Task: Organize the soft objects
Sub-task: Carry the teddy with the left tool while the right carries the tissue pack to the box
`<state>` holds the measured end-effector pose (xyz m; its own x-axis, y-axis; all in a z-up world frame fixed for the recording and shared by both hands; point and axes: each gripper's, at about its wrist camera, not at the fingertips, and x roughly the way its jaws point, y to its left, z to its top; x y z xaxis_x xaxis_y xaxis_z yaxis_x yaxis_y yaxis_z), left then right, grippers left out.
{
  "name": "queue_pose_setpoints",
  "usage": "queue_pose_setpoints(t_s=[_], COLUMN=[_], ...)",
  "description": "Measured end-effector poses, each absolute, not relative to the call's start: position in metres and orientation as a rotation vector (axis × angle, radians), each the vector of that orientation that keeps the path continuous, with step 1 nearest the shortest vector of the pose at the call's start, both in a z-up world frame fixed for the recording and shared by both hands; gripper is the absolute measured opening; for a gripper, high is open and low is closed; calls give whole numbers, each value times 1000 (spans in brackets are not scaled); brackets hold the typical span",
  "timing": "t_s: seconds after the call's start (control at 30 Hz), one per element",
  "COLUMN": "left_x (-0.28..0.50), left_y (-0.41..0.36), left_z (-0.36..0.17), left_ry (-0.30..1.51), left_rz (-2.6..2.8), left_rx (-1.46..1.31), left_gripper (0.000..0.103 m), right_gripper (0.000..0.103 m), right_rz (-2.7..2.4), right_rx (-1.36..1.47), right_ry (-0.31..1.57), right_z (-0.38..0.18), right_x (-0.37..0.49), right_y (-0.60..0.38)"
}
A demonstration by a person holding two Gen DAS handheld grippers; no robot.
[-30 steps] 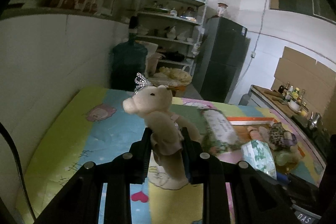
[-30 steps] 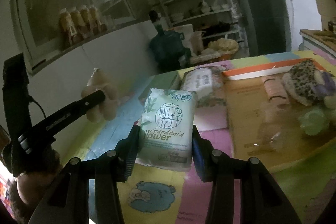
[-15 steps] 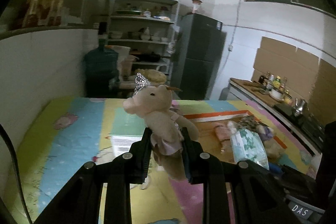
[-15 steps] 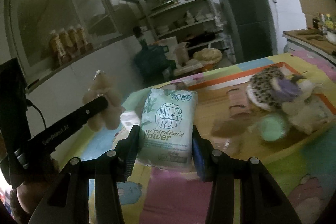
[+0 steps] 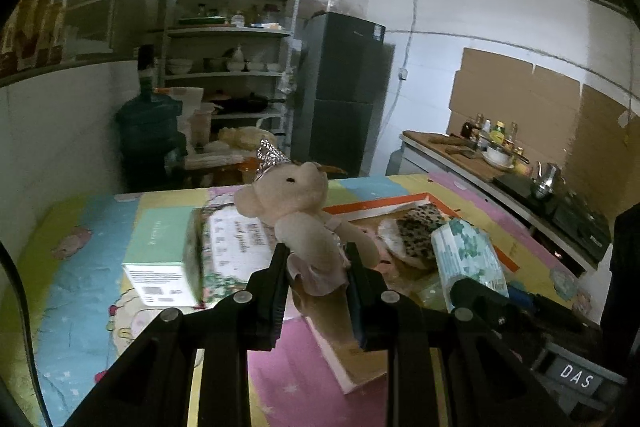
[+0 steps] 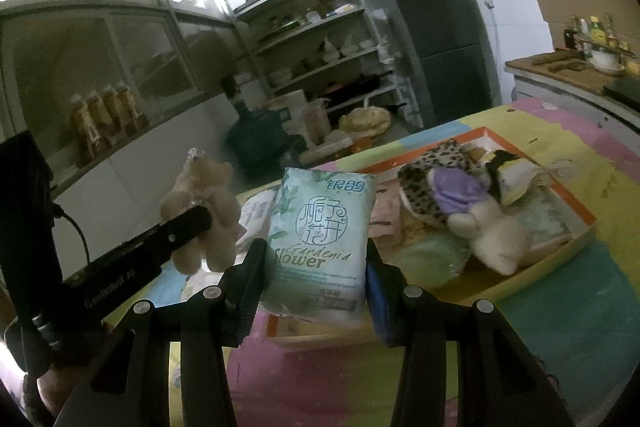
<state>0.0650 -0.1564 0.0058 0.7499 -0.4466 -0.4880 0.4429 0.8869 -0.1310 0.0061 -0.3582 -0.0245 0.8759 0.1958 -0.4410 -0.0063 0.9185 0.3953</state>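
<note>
My left gripper (image 5: 318, 263) is shut on a beige teddy bear (image 5: 298, 211) with a small silver crown, held upright above the colourful mat. My right gripper (image 6: 316, 259) is shut on a pale green tissue pack (image 6: 320, 235) printed "Gardenia Flower". An orange-rimmed cardboard tray (image 6: 576, 203) lies ahead and to the right, holding a leopard-print soft piece (image 6: 436, 163), a purple one (image 6: 456, 191), a white plush (image 6: 492, 235) and other soft items. In the right wrist view the bear (image 6: 208, 211) and left gripper appear at the left. The tissue pack (image 5: 464, 251) shows at the right of the left wrist view.
A mint box (image 5: 160, 247) and a floral tissue box (image 5: 236, 243) lie on the mat left of the tray. Beyond the table stand a water jug (image 5: 150, 131), metal shelves (image 5: 232, 67) and a dark fridge (image 5: 344, 91). A counter with bottles (image 5: 492, 147) runs along the right.
Both grippers have swung to the right with their loads still gripped; the tray with the soft items has come nearer to the middle of both views, and the boxes have slid left.
</note>
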Motion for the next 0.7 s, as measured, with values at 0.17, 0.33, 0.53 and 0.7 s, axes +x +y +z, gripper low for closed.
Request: queue_pose_setpoints(t_s=[0.17,0.33,0.53,0.7], left_x=[66,72,81,93], left_y=[-174,-191,-209,-218], left_z=[2,-5,-12,-19], left_ry=[549,570,594,618], left_rz=[-517,-549,-579,-592], left_rx=[7,22,37,38], left_gripper=[27,27,27,27], right_gripper=[47,47,47,47], right_rz=[94,96,97,93], right_rx=[407,415,419,421], right_ry=[488,496,520,540], right_z=[-25,-29,-35,-42], right_x=[5,7,17,24], right_y=[-371,-377,-380,-382])
